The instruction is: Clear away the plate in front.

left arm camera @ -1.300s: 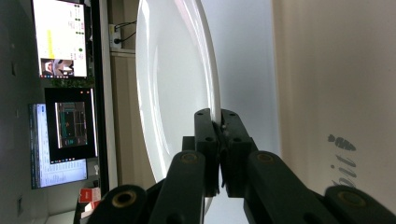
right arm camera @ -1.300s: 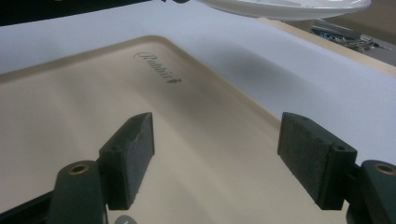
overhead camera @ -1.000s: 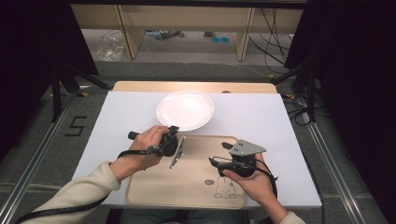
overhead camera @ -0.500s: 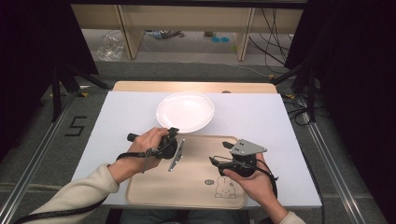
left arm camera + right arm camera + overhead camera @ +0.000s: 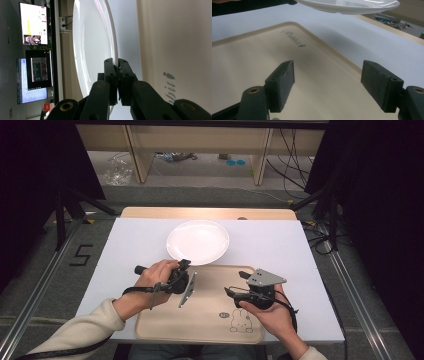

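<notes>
Jaws of the left gripper (image 5: 117, 68) are pinched tight on the near rim of the round white ceramic plate (image 5: 197, 241), which sits on the white tabletop (image 5: 300, 250) just beyond the beige plastic tray w/ a rabbit print (image 5: 210, 325). Right gripper (image 5: 328, 82) hovers over that tray w/ jaws wide apart, nothing btwn them, touching nothing.

We see a glossy, smooth white plate (image 5: 198, 242), glazed like ceramic, beside a matt beige tray (image 5: 200, 320) that looks like plastic. Our right gripper (image 5: 328, 85) has matt black, slightly rough pads.
</notes>
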Action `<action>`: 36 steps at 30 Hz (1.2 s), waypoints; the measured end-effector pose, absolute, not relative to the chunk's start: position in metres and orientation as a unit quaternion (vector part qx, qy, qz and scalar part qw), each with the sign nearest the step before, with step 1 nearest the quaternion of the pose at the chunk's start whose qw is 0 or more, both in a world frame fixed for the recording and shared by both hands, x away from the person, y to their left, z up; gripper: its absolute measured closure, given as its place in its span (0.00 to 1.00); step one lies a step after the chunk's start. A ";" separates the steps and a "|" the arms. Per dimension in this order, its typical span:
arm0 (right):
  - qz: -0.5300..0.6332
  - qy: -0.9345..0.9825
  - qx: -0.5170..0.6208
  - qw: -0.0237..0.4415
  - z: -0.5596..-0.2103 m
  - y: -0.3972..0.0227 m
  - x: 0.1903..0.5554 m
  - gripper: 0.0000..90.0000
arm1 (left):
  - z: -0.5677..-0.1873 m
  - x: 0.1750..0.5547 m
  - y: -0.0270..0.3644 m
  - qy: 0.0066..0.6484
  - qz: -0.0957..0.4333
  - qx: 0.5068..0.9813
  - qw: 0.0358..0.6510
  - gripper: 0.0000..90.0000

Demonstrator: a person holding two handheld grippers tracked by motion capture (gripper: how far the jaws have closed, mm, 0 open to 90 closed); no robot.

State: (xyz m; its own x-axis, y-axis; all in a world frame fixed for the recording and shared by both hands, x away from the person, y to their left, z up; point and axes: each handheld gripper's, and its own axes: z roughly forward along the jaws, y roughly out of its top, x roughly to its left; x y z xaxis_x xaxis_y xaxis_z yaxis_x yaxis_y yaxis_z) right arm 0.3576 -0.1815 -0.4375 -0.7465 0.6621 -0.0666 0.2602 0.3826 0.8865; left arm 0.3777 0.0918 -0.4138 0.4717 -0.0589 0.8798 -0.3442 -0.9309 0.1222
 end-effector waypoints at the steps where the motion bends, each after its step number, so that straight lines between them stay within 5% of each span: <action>1: 0.476 0.804 0.287 0.211 -0.437 -0.181 0.358 0.31 | -0.414 0.377 0.092 -0.119 0.501 0.845 0.144 0.97; 36: 0.485 0.789 0.297 0.234 -0.435 -0.185 0.358 0.30 | -0.420 0.354 0.099 -0.124 0.489 0.850 0.148 0.97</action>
State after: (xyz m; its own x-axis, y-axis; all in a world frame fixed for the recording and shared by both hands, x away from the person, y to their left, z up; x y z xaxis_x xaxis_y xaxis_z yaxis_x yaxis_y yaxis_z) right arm 0.3582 -0.1849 -0.4351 -0.7139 0.6956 -0.0809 0.2420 0.3534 0.9036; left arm 0.3540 0.0987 -0.4200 0.4904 -0.0654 0.8690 -0.3549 -0.9257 0.1306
